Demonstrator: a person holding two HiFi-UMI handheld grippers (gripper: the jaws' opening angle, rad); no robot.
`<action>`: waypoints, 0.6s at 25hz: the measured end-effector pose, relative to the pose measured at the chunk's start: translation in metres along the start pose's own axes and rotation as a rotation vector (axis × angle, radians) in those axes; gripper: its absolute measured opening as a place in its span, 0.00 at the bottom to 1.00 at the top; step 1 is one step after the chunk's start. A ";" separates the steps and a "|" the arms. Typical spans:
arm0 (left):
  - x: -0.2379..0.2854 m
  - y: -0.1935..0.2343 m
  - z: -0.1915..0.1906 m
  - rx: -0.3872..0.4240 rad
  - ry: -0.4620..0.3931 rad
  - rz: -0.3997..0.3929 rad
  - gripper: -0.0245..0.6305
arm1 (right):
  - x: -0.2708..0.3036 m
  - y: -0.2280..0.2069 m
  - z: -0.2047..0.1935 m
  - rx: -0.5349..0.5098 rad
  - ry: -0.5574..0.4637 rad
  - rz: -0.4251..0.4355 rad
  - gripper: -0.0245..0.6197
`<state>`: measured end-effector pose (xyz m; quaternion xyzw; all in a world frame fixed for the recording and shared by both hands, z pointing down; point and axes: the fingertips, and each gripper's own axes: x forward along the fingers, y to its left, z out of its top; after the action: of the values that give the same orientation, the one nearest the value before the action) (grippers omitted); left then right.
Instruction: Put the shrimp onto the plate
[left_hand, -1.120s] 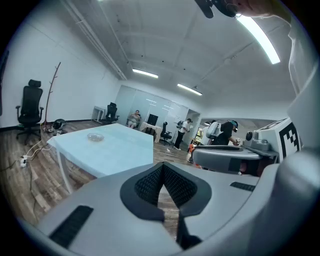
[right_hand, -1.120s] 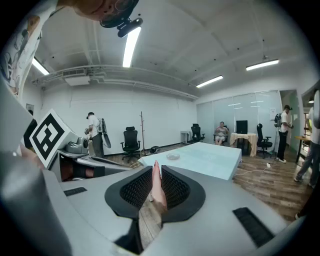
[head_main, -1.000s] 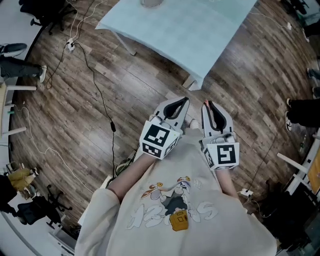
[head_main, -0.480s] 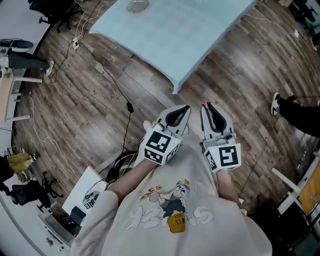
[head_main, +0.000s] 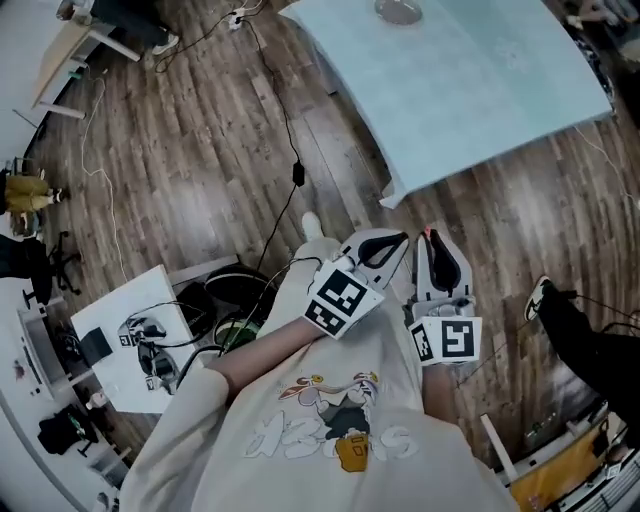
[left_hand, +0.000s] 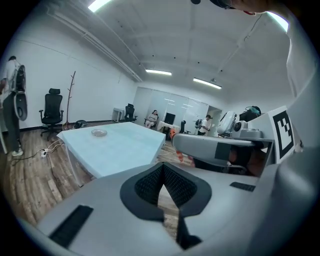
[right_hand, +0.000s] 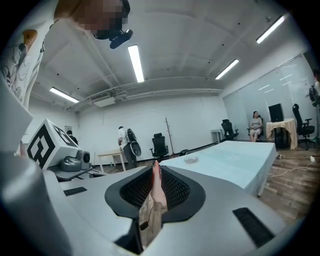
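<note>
A pink shrimp is pinched between the jaws of my right gripper. Its orange tip pokes out of that gripper in the head view. My left gripper is held beside it at chest height, shut with nothing in it. A small clear glass plate sits on the far part of the light blue table, well ahead of both grippers. The plate also shows in the left gripper view and the right gripper view.
Wooden floor lies between me and the table. A black cable runs across it. A white cart with gear stands at my left. A person's dark leg and shoe are at the right. Office chairs and people are far off.
The view has swung round: the table and plate moved from upper left to upper right. Both grippers stay at my chest, the right one still shut on the shrimp.
</note>
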<state>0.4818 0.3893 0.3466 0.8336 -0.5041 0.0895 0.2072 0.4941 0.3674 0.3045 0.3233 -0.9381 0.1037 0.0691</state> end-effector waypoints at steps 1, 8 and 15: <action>-0.002 0.014 -0.001 -0.012 0.002 0.019 0.05 | 0.016 0.004 0.000 -0.002 0.007 0.028 0.15; -0.036 0.117 -0.006 -0.112 -0.028 0.159 0.05 | 0.112 0.044 0.002 -0.046 0.040 0.160 0.15; -0.064 0.238 0.021 -0.169 -0.054 0.192 0.05 | 0.227 0.088 0.036 -0.046 0.058 0.161 0.15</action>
<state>0.2418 0.3351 0.3657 0.7633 -0.5927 0.0436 0.2535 0.2596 0.2925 0.3012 0.2421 -0.9607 0.0966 0.0953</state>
